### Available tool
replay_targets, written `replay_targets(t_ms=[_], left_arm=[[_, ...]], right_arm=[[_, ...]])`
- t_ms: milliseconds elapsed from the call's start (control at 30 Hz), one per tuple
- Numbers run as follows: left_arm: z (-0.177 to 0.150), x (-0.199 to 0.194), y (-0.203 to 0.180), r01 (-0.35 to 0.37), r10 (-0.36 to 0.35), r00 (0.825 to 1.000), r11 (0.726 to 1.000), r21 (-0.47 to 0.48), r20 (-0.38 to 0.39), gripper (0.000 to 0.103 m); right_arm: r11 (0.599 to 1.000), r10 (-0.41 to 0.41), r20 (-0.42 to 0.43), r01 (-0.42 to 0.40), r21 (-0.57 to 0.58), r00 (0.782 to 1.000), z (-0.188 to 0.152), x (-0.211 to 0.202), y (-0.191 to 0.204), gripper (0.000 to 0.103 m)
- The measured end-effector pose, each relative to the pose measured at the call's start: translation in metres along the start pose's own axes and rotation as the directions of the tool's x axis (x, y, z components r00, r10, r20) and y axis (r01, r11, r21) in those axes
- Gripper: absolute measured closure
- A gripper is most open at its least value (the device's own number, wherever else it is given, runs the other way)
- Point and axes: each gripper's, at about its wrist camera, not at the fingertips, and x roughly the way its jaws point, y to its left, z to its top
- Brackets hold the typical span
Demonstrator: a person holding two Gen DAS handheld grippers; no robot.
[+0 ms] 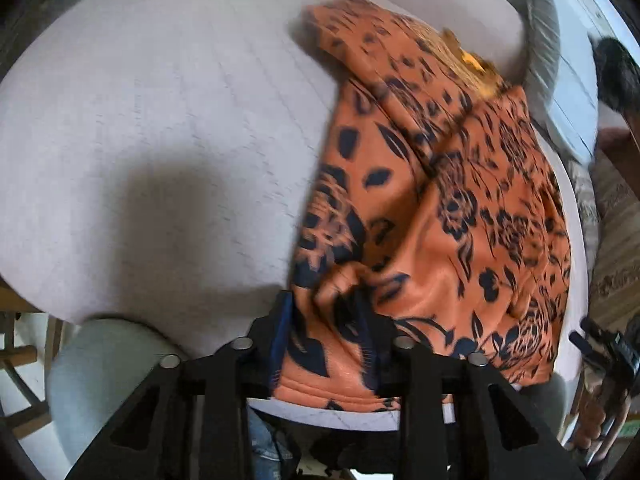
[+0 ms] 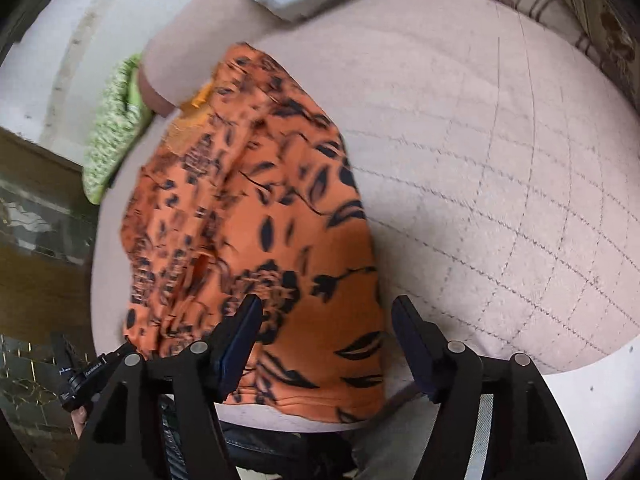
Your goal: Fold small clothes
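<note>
An orange garment with a dark floral print lies on a pale quilted surface. My left gripper is shut on the garment's near edge, with bunched cloth pinched between the fingers. In the right wrist view the same garment lies folded lengthwise. My right gripper is open, its fingers standing over the near end of the garment and holding nothing. An orange-yellow patch shows at the garment's far end.
A green and white patterned cloth lies at the far left edge of the quilted surface. A grey striped pillow lies beyond the garment. A striped cushion sits at the back right. A person's head shows at right.
</note>
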Motion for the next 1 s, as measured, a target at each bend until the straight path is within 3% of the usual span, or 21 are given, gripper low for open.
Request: replay_targets(t_ms=[67,167,200,267,300,433,533,633,733,767,800,867,900,1000], left_arm=[[-0.002,0.005,-0.009,-0.04,0.039,0.999,0.998,0.039,0.02,0.075],[-0.002,0.011,-0.007,-0.03,0.03,0.999,0.999,0.015,0.025,0.077],[-0.001,0.012,-0.006,-0.021,0.021,0.999,1.0,0.002,0.026,0.08],[0.0,0.009,0.002,0.011,-0.01,1.0,1.0,-0.018,0.029,0.096],[-0.001,0.005,0.005,0.026,-0.026,0.999,0.999,-0.019,0.033,0.096],[-0.007,-0.049,0.004,0.117,-0.119,0.987,0.993,0.018,0.104,0.098],[-0.016,-0.081,-0.001,0.131,-0.137,0.983,0.99,0.059,0.12,0.098],[-0.024,-0.099,0.001,0.09,-0.099,0.987,0.993,0.077,0.125,0.098],[-0.021,-0.08,0.005,0.018,-0.028,0.994,0.995,0.093,0.11,0.096],[-0.018,-0.068,0.005,0.017,-0.025,0.996,0.995,0.099,0.08,0.095],[-0.016,-0.056,0.004,0.007,-0.012,0.999,0.994,0.108,0.044,0.094],[-0.016,-0.05,0.004,0.004,-0.004,1.0,0.993,0.12,0.007,0.093],[-0.016,-0.054,0.004,0.018,-0.02,1.0,0.992,0.127,0.017,0.093],[-0.009,-0.077,0.013,0.052,-0.06,0.996,0.993,0.102,0.069,0.084]], right_arm=[[0.999,-0.04,-0.047,0.039,-0.015,0.998,-0.001,0.013,0.004,0.043],[0.992,-0.128,-0.105,0.127,-0.023,0.986,-0.003,0.034,0.006,0.052],[0.991,-0.136,-0.117,0.134,-0.025,0.984,-0.004,0.04,0.007,0.067],[0.983,-0.177,-0.102,0.171,-0.06,0.979,-0.006,0.042,0.014,0.075],[0.985,-0.168,-0.097,0.162,-0.063,0.981,-0.006,0.038,0.016,0.093],[0.993,-0.11,-0.011,0.109,-0.051,0.994,-0.006,-0.004,0.011,0.098],[0.988,-0.111,0.015,0.112,-0.103,0.994,-0.015,-0.031,0.01,0.099],[0.984,-0.126,0.011,0.127,-0.125,0.992,-0.024,-0.038,0.008,0.099],[0.982,-0.143,-0.024,0.139,-0.127,0.989,-0.018,-0.018,0.002,0.098],[0.983,-0.145,-0.041,0.139,-0.116,0.989,-0.013,-0.011,0.001,0.097],[0.985,-0.147,-0.059,0.141,-0.104,0.987,-0.011,-0.005,0.001,0.089],[0.987,-0.13,-0.037,0.126,-0.099,0.991,-0.007,-0.01,0.01,0.088],[0.987,-0.125,-0.003,0.124,-0.106,0.992,-0.007,-0.019,0.014,0.084],[0.982,-0.096,0.123,0.114,-0.153,0.988,0.003,-0.052,0.028,0.046]])
